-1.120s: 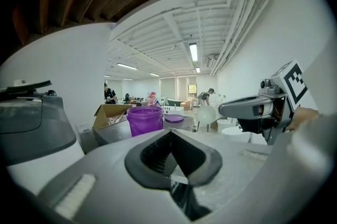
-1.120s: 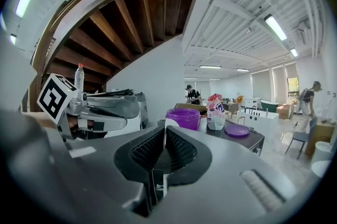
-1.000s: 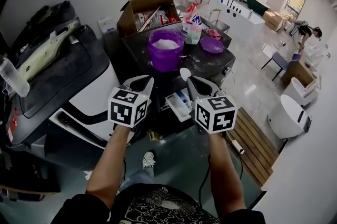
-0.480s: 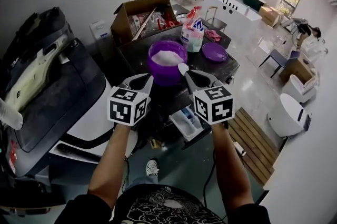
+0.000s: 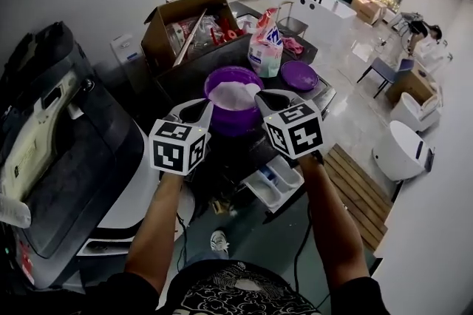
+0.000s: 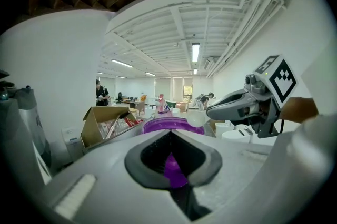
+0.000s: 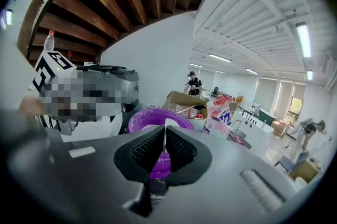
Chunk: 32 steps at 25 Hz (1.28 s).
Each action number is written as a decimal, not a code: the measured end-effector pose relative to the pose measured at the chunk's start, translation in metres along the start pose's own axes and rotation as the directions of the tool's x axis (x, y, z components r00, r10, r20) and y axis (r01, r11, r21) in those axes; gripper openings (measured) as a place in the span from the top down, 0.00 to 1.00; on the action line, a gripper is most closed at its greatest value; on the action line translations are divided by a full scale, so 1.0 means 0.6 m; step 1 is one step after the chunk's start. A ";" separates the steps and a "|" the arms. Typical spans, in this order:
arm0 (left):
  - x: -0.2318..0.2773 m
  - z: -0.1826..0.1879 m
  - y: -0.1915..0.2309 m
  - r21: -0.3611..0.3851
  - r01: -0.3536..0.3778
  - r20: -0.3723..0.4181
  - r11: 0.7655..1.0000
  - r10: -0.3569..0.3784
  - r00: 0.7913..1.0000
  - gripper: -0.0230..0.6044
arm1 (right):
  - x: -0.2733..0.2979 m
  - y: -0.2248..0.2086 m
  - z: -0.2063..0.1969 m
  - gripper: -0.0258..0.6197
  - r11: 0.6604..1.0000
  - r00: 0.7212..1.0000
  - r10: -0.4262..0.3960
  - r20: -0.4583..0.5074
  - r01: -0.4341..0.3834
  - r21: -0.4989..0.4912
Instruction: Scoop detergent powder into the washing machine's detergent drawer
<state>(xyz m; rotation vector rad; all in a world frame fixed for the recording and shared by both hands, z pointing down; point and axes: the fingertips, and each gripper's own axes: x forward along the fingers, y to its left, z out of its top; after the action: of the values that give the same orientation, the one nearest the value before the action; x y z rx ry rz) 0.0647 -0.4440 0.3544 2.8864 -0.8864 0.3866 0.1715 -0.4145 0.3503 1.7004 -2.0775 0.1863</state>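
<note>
The purple tub [image 5: 230,123] of white powder [image 5: 235,94] stands just ahead of both grippers. The right gripper [image 5: 264,100], fingers clamped on a white scoop [image 5: 259,94], hovers at the tub's near rim. The left gripper [image 5: 198,109] is alongside, fingers together and empty. The open detergent drawer [image 5: 279,183] lies below, toward the person.

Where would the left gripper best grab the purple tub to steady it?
Probably its near-left rim, from above, one jaw inside and one outside: the purple tub stands upright, open, and looks too wide to span. That leaves the powder clear for the scoop in the right gripper.
</note>
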 end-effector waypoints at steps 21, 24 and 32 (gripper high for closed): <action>0.060 0.021 0.067 0.021 0.074 0.011 0.997 -0.075 0.997 0.96 | 0.163 -0.012 -0.034 0.90 0.962 0.918 -0.052 -0.394 -0.061 -0.268; 0.062 0.024 0.070 0.021 0.082 0.015 0.996 -0.082 0.997 0.96 | 0.172 -0.025 -0.045 0.90 0.962 0.886 -0.066 -0.459 -0.066 -0.265; 0.067 0.023 0.069 0.030 0.100 0.010 0.995 -0.101 0.995 0.96 | 0.173 -0.015 -0.053 0.90 0.961 0.823 -0.025 -0.567 -0.137 -0.241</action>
<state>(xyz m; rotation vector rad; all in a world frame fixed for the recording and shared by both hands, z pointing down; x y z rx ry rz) 0.0766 -0.5020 0.3527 2.9483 -0.7394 0.3768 0.1732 -0.4979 0.4205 1.2232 -1.6154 0.3598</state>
